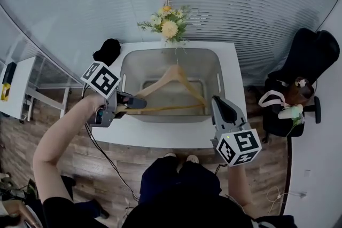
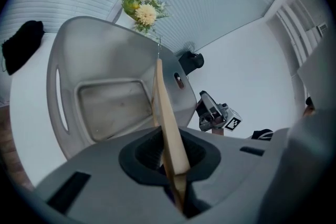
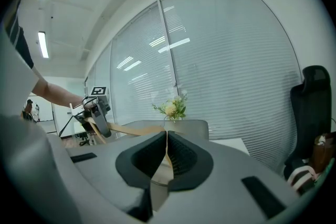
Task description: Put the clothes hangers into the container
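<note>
**A:** Head view first: seeing a wooden hanger [image 1: 173, 78] carried over the open container [image 1: 128, 69], bar along the near wall, top toward the far wall, not yet resting inside. Worried about anything?

**B:** Plenty. Left gripper [image 1: 134, 102] jaws closed on the hanger's left tip, right gripper [image 1: 215, 102] jaws pinched on the right tip, going by each gripper view. Only thin slivers of wood between the jaws at both ends.

**A:** So, likely to slip?

**B:** Could pivot out of one pinch if tilted hard or pulled apart. Then left swinging from the other end, knocking the container's wall or landing on the worktop [image 1: 160, 136] by its near edge.

**A:** And the top of it?

**B:** Aimed at the far edge, close to the flowers [image 1: 170, 25]. Pushed too far that way, might snag the stems or tip them over. Hard to tell how much room between.

**A:** Anything about the release?

**B:** Risky to let go on one side sooner than the other: could end up propped across the rim, half in, half out. Also looks nearly as wide as the opening, so, lowered crooked, might jam a tip on the rim.

**A:** Safest guess, then?

**B:** Lower it level, keep both pinches firm, open together once well below the rim.
</note>
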Demonstrator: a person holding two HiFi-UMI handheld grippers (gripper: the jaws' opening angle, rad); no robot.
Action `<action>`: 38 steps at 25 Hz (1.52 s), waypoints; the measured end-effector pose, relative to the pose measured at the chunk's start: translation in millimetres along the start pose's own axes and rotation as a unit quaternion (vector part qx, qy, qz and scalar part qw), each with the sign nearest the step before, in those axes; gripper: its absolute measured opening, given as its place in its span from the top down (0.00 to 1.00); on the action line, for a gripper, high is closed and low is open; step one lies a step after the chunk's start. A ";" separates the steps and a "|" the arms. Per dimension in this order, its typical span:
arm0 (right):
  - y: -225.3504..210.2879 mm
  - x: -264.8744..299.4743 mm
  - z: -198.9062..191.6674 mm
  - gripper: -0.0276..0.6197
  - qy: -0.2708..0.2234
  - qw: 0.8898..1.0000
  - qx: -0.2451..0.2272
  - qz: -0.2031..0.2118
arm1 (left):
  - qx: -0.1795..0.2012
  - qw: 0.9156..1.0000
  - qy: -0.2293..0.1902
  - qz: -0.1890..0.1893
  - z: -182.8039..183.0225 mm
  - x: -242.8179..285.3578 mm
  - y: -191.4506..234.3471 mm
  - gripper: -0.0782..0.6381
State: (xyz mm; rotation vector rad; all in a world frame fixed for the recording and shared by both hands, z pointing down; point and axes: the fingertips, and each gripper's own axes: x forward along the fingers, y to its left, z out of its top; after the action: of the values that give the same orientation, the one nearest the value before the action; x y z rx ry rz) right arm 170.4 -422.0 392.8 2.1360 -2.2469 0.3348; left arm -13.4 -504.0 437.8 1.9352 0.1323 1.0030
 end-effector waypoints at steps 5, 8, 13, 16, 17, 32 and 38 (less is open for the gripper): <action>-0.7 3.4 -1.0 0.91 0.001 1.000 0.004 0.003 | -0.011 1.000 0.002 0.012 2.1 -1.1 4.7 0.84; 0.2 5.8 -0.1 0.91 0.001 1.000 0.004 0.007 | -0.004 1.000 -0.001 0.026 1.6 -1.4 6.0 0.84; 1.1 10.1 0.4 0.91 0.002 1.000 0.005 0.009 | 0.024 0.998 0.003 0.051 0.1 -3.0 8.8 0.84; 0.5 10.2 -0.2 0.91 0.002 1.000 0.006 0.010 | 0.048 0.997 -0.001 0.061 -0.3 -1.5 5.8 0.80; 0.7 9.5 -0.1 0.91 0.002 1.000 0.006 0.010 | 0.057 0.996 -0.003 0.066 -0.2 -1.3 4.9 0.74; 9.4 -1.4 -2.6 0.91 0.003 1.000 0.001 0.011 | 0.181 0.956 -0.092 0.213 11.2 -23.5 21.5 0.43; 14.2 -5.5 -2.2 0.91 0.004 1.000 0.001 0.011 | 0.206 0.947 -0.103 0.224 10.2 -23.6 13.9 0.42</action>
State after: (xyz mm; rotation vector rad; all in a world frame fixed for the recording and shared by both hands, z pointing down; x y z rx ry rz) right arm 156.4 -415.7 392.0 2.1080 -2.2674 0.3459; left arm -26.0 -529.7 432.0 2.5141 -0.2510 1.1173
